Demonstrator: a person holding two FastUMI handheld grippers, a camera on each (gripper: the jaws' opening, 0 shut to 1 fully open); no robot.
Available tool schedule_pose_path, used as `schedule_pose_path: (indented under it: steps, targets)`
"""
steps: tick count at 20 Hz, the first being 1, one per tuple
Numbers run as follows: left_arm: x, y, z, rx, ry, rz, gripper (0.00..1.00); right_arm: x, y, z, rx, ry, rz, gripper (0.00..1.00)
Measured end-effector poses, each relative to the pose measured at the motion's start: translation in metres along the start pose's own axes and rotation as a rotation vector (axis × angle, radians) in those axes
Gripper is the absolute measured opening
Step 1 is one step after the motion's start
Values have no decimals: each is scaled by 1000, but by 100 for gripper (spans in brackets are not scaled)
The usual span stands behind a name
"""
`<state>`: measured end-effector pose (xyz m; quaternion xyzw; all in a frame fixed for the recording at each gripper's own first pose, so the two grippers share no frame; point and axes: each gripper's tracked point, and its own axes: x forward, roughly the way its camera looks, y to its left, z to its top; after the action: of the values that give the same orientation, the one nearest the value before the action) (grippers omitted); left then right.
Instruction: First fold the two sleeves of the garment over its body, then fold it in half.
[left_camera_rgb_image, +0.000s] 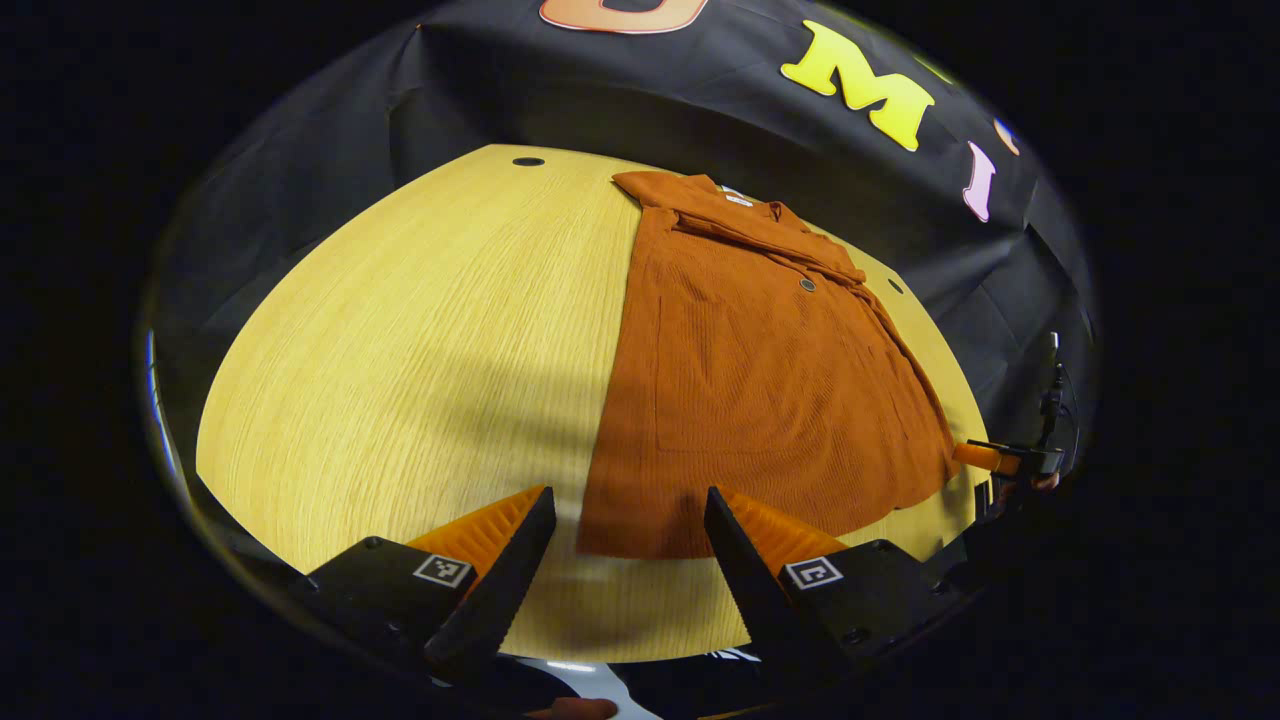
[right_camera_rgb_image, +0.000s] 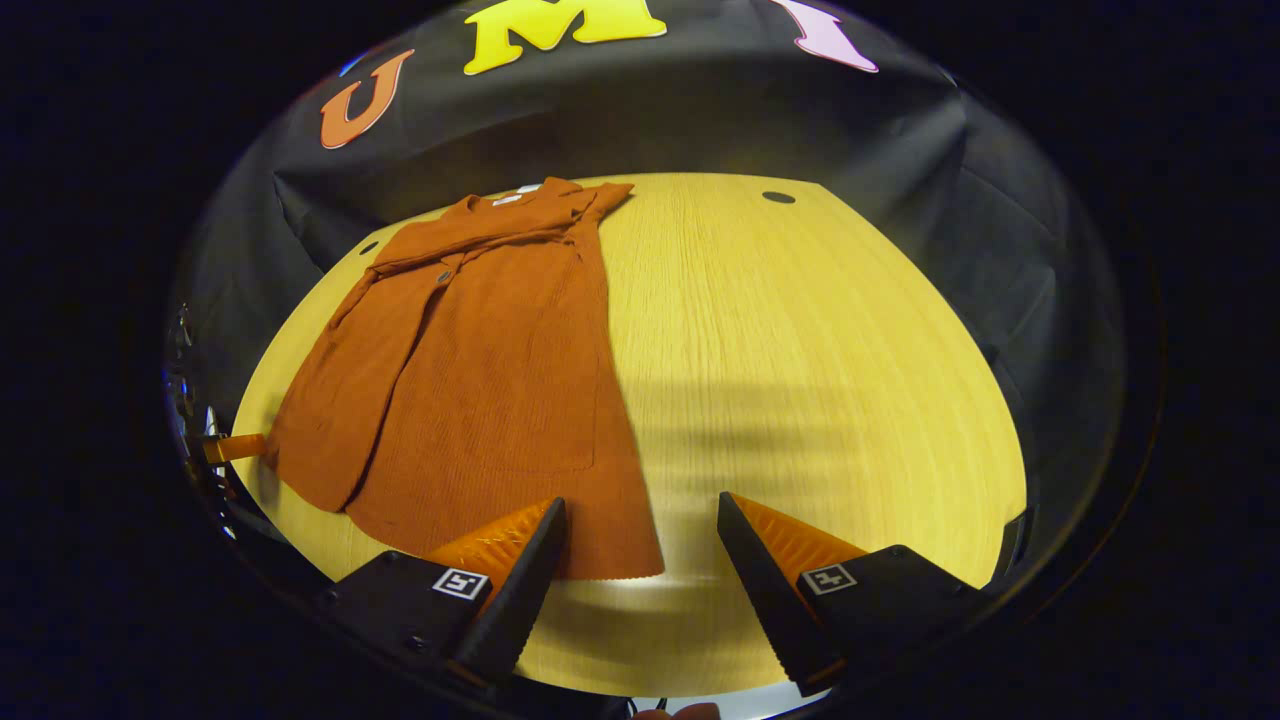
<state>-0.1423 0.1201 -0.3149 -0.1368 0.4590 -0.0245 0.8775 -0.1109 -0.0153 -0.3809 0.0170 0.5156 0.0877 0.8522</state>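
A rust-orange button-front garment (left_camera_rgb_image: 760, 380) lies flat on the yellow wooden table (left_camera_rgb_image: 400, 350), collar toward the booth wall and hem toward me. One sleeve (right_camera_rgb_image: 340, 380) lies lengthwise along the body's side. My left gripper (left_camera_rgb_image: 628, 495) hovers open at the hem's left corner. In the right gripper view, my right gripper (right_camera_rgb_image: 641, 500) stands open at the right corner of the garment (right_camera_rgb_image: 500, 380), just above the table (right_camera_rgb_image: 800, 350). Nothing is held between either pair of fingers. A finger of the right gripper (left_camera_rgb_image: 985, 457) shows beside the hem in the left gripper view.
Small dark holes (left_camera_rgb_image: 528, 161) (right_camera_rgb_image: 778, 197) sit near the table's far edge. The black cloth wall (left_camera_rgb_image: 560, 90) rises right behind the table. Bare tabletop spreads on both sides of the garment. The table's front edge runs just under my fingers.
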Motion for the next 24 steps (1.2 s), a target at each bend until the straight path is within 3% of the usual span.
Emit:
schedule_pose_path:
  steps: [4,5,7,8,9,11,13,14,17,24]
  targets:
    - [4,-29,-4,36,-1,-52,98,-4,6,-2,-64,5,2,99]
    - [5,-35,-5,36,8,-56,97,-2,12,-2,-69,6,12,84]
    - [11,-37,-6,35,19,-43,88,-3,21,-3,-80,9,35,45]
    - [14,-37,-6,27,34,-25,73,-6,21,-3,-85,11,32,25]
    - [16,-34,-6,18,43,-6,52,-6,22,-2,-87,16,40,9]
    - [14,-37,-4,-10,44,-8,10,-11,30,1,-39,23,80,8]
    - [6,-42,3,-15,27,-17,5,-10,33,16,10,17,100,8]
    - [1,-45,8,-16,8,-26,4,-13,32,22,33,11,118,1]
    - [-14,-58,49,8,-68,-52,3,-30,28,58,95,-41,148,0]
    - [-34,-93,172,48,-233,-155,3,-65,38,186,114,-245,226,1]
